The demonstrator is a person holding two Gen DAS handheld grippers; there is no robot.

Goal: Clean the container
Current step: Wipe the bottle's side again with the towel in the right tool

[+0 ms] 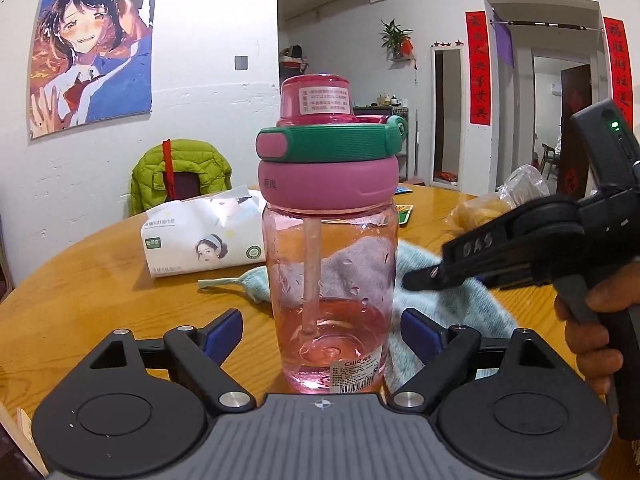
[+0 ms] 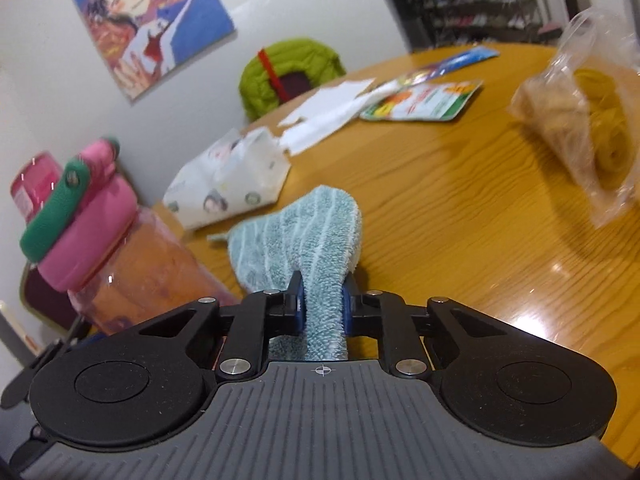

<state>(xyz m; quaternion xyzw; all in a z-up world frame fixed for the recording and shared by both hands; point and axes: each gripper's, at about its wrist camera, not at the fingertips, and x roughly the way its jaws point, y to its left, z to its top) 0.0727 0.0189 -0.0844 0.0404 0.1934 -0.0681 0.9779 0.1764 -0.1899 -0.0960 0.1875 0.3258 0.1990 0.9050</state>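
A clear pink water bottle with a pink lid, green strap and inner straw stands upright on the wooden table. My left gripper is open, its blue pads either side of the bottle's base without touching it. My right gripper is shut on a light blue striped cloth, which lies on the table just right of the bottle. In the left wrist view the right gripper comes in from the right, over the cloth behind the bottle.
A tissue pack lies behind the bottle to the left. A plastic bag of food sits at the right. Leaflets and paper lie further back. A chair with a green jacket stands at the table's far edge.
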